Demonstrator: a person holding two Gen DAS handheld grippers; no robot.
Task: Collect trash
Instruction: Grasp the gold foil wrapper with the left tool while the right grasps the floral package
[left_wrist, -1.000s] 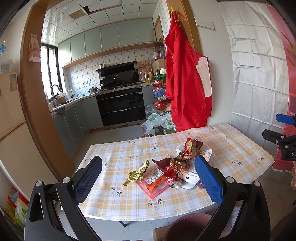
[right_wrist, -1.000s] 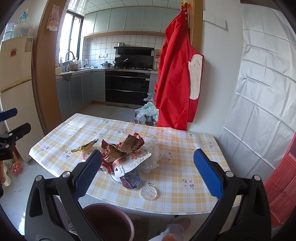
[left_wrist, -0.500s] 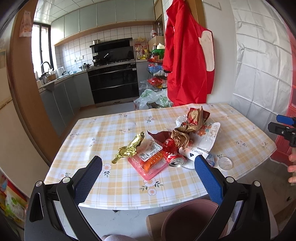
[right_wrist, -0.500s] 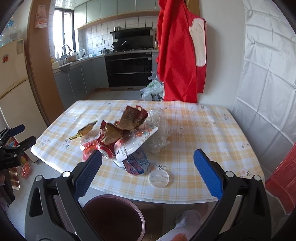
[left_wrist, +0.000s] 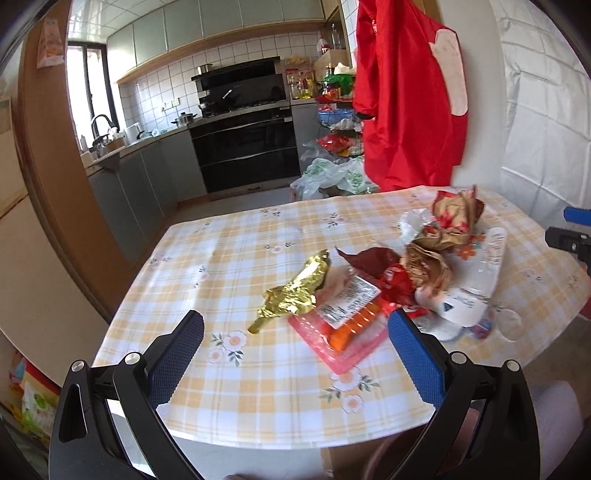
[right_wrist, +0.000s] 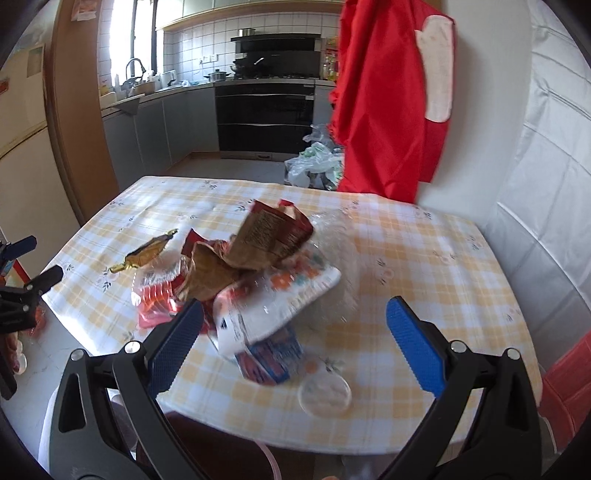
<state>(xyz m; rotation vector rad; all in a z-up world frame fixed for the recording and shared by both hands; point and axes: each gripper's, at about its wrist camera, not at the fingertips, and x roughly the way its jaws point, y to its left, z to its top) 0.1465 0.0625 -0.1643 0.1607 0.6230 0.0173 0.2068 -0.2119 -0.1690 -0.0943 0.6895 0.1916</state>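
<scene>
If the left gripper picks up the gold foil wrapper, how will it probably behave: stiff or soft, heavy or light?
The gold foil wrapper looks crumpled and empty, so it is probably very light and will crush further between the fingers. Its shiny surface may be slippery, so a pinch across the wider middle seems safer than the thin tail. It lies partly against the pink tray, which may shift slightly.

Bright window daylight, fisheye-bent edges, right view motion-blurred

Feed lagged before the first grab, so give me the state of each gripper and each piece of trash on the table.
left gripper: open, empty
right gripper: open, empty
gold foil wrapper: crumpled, lying flat
pink sausage tray: label peeled back
brown snack bag: torn, atop pile
clear round lid: flat, near table edge
</scene>
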